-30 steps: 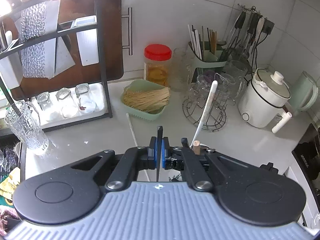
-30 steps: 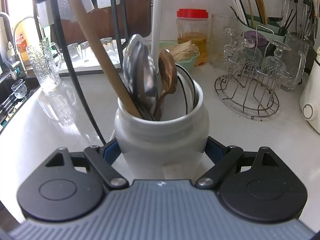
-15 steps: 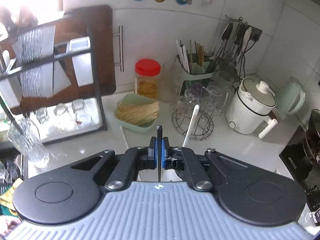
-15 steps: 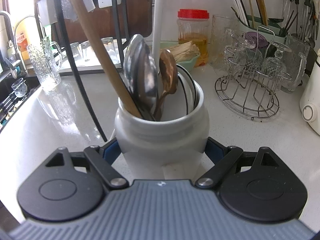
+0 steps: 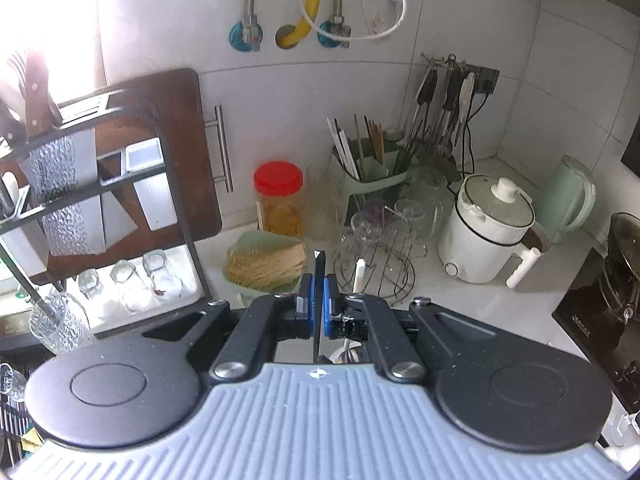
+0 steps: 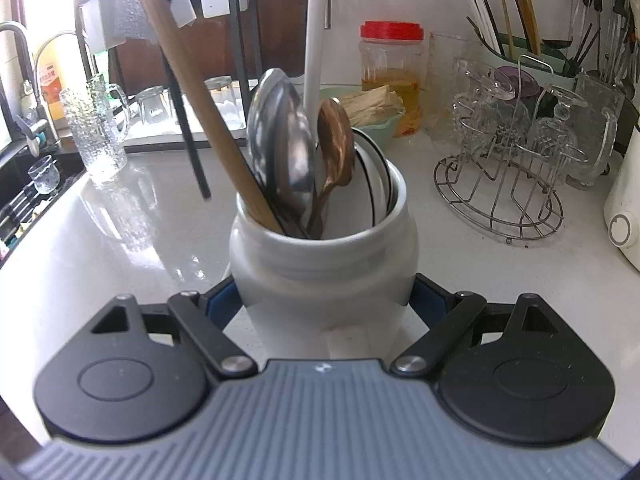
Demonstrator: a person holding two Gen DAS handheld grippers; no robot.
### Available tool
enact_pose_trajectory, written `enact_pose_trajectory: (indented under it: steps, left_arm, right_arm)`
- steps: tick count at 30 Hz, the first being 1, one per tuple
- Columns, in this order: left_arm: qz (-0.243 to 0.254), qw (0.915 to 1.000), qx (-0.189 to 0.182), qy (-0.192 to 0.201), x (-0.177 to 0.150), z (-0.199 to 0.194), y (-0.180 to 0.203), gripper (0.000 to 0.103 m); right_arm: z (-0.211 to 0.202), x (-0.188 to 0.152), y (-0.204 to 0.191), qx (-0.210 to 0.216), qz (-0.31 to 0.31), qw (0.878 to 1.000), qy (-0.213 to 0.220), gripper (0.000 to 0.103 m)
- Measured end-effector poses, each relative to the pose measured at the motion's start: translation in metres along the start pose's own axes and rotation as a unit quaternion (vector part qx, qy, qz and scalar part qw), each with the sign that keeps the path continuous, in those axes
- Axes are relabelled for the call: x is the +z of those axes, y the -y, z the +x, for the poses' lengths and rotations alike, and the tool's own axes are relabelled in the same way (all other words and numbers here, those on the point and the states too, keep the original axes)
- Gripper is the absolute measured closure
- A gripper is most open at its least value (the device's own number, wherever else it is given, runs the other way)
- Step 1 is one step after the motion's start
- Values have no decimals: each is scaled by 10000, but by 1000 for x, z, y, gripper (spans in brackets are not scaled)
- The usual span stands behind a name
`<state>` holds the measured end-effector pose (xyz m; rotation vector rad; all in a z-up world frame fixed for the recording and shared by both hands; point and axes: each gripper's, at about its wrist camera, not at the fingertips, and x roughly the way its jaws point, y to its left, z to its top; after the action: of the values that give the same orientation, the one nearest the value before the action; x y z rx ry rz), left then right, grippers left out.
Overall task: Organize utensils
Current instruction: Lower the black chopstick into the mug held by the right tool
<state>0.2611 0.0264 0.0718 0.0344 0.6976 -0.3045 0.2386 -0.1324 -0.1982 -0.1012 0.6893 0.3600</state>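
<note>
The left gripper [image 5: 319,312] clamps a thin black utensil handle [image 5: 319,280] upright between its blue pads above a white desk [image 5: 460,304]. Beyond it sit a green tray of pale sticks [image 5: 264,266], a red-lidded jar [image 5: 279,200], a wire glass rack [image 5: 378,264] and a white electric pot [image 5: 486,230].

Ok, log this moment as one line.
left gripper: shut on thin black handle | right gripper: shut on white crock | crock on counter, holding utensils
</note>
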Motion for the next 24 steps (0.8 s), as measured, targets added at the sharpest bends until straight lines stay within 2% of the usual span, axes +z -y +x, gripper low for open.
enact_pose_trajectory:
  steps: [6,16,24]
  left_arm:
    - [-6,9998,-95,173,11,-6,6,98]
    - [288,9987,-308,301,29,-10,29,98]
    - [403,9983,-384,184,32,3,37,98]
  right_arm:
    - [1,0,1,39,-39,10000,16,12]
    - [1,0,1,99,-90,9999,37,12]
    - [1,-1,1,117,-100,9999,52,12]
